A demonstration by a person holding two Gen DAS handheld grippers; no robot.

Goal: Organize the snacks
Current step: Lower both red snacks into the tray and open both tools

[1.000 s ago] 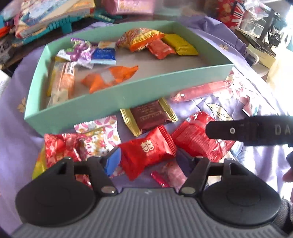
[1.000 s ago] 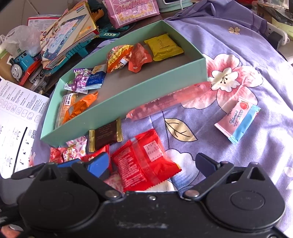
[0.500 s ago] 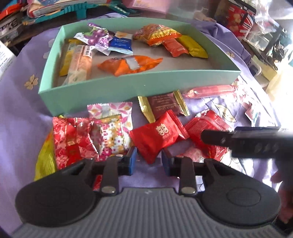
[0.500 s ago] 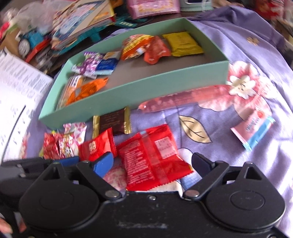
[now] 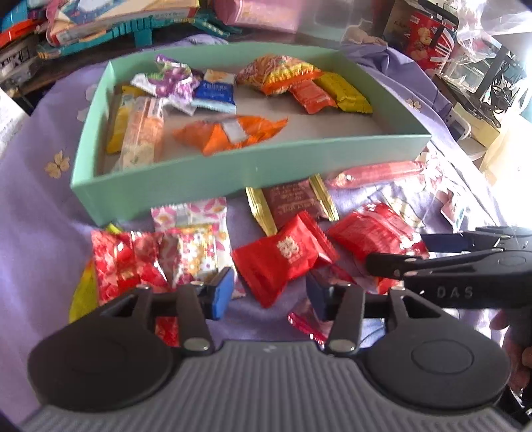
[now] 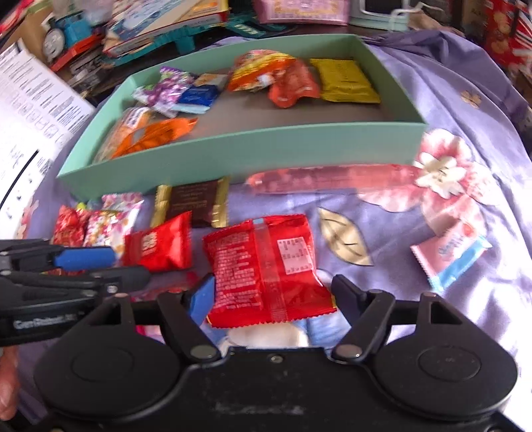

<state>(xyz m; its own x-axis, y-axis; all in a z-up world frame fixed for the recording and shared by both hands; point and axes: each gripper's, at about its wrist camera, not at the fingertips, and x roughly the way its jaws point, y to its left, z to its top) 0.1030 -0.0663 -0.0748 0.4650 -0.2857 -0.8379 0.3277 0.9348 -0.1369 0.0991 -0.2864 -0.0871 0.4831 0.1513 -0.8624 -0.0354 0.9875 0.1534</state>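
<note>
Snacks lie scattered on the purple flowered cloth (image 6: 432, 99) just in front of the green box (image 5: 252, 172), which already holds several packets, so we judge the sorting to be partway done. Our left gripper (image 5: 269, 297) hangs over the small red candy packet (image 5: 282, 256); its fingers are opening, the packet's near corner lies between them, and the blue pads do not press on it. Our right gripper (image 6: 271, 297) straddles the large red packet (image 6: 266, 269), its fingers closing around the packet's lower edge, with no firm squeeze visible yet. From here the main risk we see is crowding: the two grippers sit close together, and the right one's fingers reach across just beside the small red packet, so either tool could knock the other or drag the wrong packet. The large packet is flat and slick, and a pinch on its crimped edge alone could let it slide out on the way to the box. A small pink wrapper (image 5: 307, 324) under the left gripper could also get caught by mistake. The left wrist view shows that pink wrapper and the yellow packet (image 5: 81, 295) tucked under the floral candies (image 5: 189, 246), both mostly hidden from the right. The right wrist view alone shows the pink and blue sachet (image 6: 449, 252) well apart on the cloth, the printed sheet (image 6: 30, 109) and the toy train (image 6: 65, 26) beyond the box.
</note>
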